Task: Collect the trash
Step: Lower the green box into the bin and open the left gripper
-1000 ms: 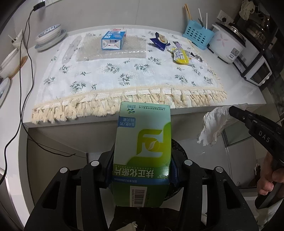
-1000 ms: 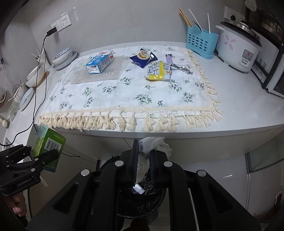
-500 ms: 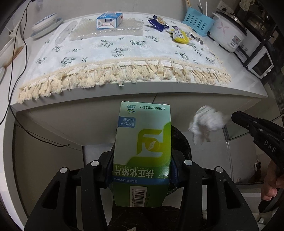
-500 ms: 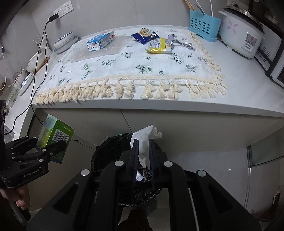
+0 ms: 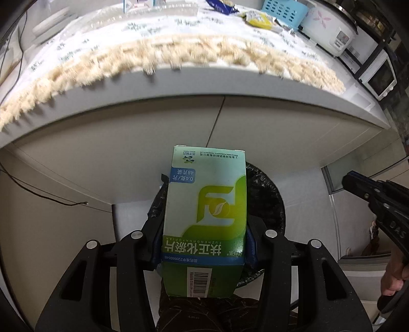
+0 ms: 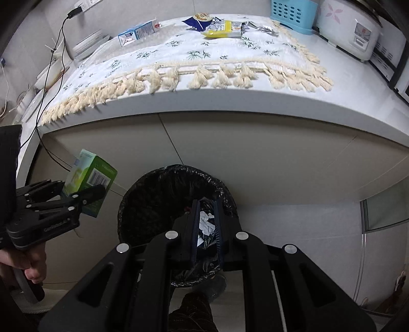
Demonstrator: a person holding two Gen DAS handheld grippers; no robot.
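Observation:
My left gripper [image 5: 204, 204] is shut on a green and white carton box [image 5: 204, 212], held upright just over the near rim of the black-lined bin [image 5: 265, 199]. In the right wrist view the box [image 6: 89, 178] and the left gripper [image 6: 84, 196] hang left of the bin [image 6: 153, 194]. My right gripper [image 6: 206, 204] is shut above the bin's mouth. A white crumpled tissue [image 6: 205, 221] shows through the narrow gap, down inside the bin. In the left wrist view the right gripper [image 5: 345, 178] has a bare tip.
The counter edge juts out above the bin, with a fringed floral cloth [image 6: 204, 51] on it. On the cloth lie a milk carton [image 6: 138, 34], a blue wrapper [image 6: 199, 20] and a yellow wrapper [image 6: 222, 29]. A blue basket [image 6: 291, 15] and rice cooker [image 6: 350, 28] stand at the right.
Both grippers have sunk below the counter edge toward the bin. The tissue that stuck out past the right gripper's fingertips no longer does; it now shows lower, in the bin.

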